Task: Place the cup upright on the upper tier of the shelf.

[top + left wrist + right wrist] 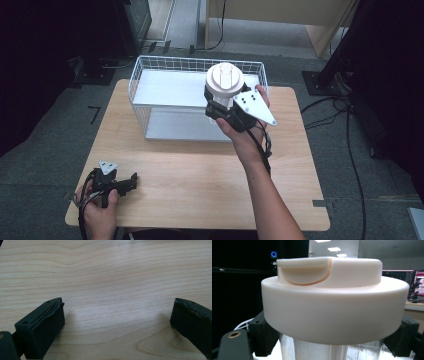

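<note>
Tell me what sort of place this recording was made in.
Probably a lab or office workspace set up for recording: a small wooden table on grey carpet, black stands and cables beside it, lit computer screens and ceiling panel lights behind the held white-lidded jar.

Black tool (131, 181), grey three-cornered plate (255, 107), black cable (264, 145)

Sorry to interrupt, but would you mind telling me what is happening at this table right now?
A person works with two hand-held tongs. The right tongs are shut on a clear plastic cup with a white round lid, holding it upright in the air above the white wire basket at the far side of the light wooden table. The left tongs rest open on the table near its front left corner, holding nothing.
</note>
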Tool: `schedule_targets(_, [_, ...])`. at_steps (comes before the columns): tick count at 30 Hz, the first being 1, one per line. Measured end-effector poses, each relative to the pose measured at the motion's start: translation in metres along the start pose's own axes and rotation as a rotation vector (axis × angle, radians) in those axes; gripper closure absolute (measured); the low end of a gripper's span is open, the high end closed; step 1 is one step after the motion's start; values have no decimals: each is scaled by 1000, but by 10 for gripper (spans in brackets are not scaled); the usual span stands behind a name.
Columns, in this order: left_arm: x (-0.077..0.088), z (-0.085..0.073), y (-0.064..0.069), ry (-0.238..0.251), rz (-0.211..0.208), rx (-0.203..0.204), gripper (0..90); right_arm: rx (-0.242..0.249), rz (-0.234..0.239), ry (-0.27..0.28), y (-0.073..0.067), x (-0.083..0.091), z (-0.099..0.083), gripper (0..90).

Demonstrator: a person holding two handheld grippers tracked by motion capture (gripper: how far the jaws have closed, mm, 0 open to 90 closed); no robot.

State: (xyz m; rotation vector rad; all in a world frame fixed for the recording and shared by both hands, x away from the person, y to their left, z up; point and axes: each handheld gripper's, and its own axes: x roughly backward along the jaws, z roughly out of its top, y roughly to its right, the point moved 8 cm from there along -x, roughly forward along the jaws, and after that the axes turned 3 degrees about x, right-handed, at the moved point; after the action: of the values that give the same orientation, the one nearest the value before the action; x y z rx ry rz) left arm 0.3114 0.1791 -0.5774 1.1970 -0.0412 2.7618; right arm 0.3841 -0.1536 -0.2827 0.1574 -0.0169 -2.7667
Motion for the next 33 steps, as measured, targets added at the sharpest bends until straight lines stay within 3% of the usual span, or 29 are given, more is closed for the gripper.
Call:
schedule_targets(3, [0,0,0,0,0,0,0,0,-4,-1,2,-7,4,149])
schedule_targets(9, [0,0,0,-2,0,0,0,23,-30,-19,9,-38,7,149])
schedule_targets(18, [0,0,0,0,0,1,0,34,-77,-69,17,-81,-3,149])
schedule_targets(22, [0,0,0,1,0,1,0,40,-89,-83,18,-91,-8,149])
schedule_targets(33, [0,0,0,1,0,1,0,-16,-105,-93,24,-112,-14,150])
